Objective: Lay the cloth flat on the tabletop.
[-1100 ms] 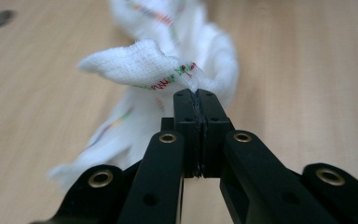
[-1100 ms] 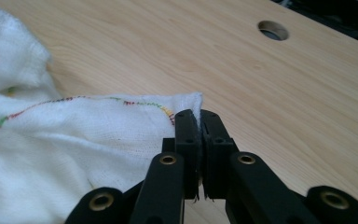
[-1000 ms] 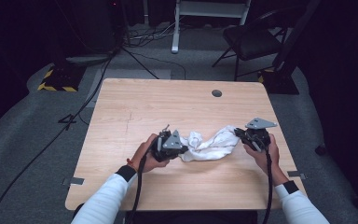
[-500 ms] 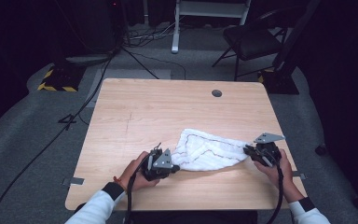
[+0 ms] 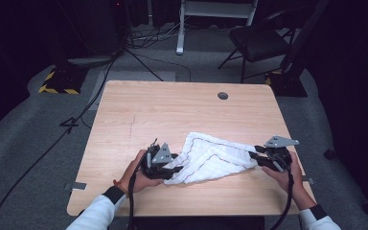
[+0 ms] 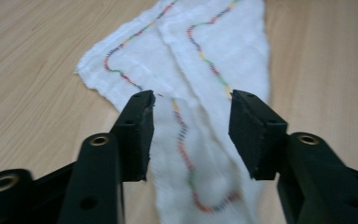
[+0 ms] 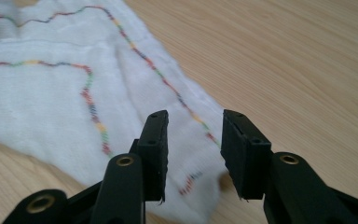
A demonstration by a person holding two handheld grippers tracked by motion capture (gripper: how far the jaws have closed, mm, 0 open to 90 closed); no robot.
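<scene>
Between both tongs, just parted, neither gripping: white cloth (image 5: pixel 211 158) lying crosswise.

The cloth (image 5: pixel 210 158) lies flat on the bench (image 5: pixel 172 110), toward its near edge and right of the middle. The left gripper (image 5: pixel 176 168) sits at the cloth's near left corner, the right gripper (image 5: pixel 255 158) at its right tip, near the bench's right edge. A hole (image 5: pixel 223 96) lies near the far edge. A chair (image 5: pixel 258 43) stands on the floor behind the bench's far right corner.
</scene>
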